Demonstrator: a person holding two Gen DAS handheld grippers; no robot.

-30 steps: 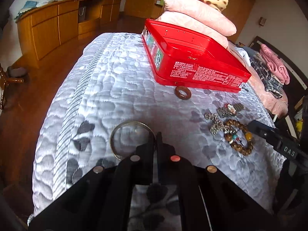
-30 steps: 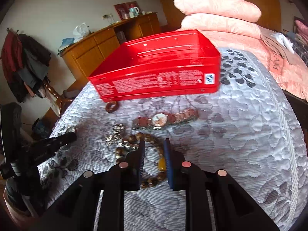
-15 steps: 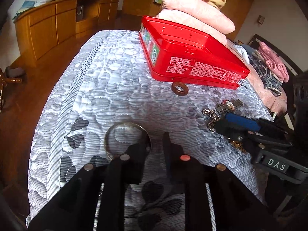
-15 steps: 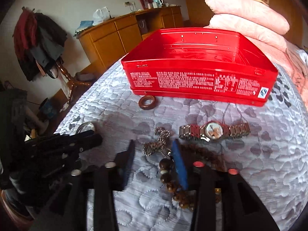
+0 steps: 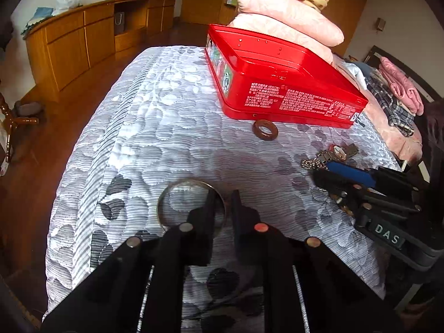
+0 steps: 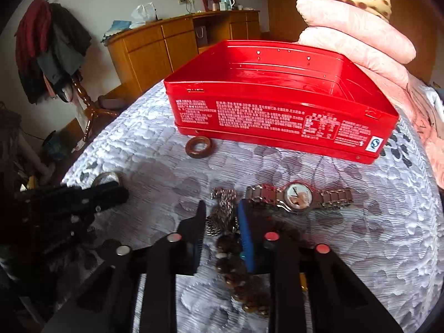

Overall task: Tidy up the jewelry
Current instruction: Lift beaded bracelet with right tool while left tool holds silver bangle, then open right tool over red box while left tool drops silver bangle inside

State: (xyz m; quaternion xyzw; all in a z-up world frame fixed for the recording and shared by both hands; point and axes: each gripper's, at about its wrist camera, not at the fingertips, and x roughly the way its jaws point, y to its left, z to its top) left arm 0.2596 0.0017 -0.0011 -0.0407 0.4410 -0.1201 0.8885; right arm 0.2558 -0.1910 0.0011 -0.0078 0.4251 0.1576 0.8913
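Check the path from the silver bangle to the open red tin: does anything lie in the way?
Nothing visible blocks it. Bare quilt runs from the bangle to the tin, which has no lid on. The brown ring lies just before the tin's front wall, slightly right of the straight line.

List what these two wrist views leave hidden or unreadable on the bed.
- Silver bangle: near rim hidden behind the left gripper, left wrist view; its jaws have just been closing with that rim between them, grip unclear.
- Bead bracelet: partly under the right gripper, both views; its jaws have just been closing over it and the chain, contact unclear.
- Red tin: printed text too small, both views.
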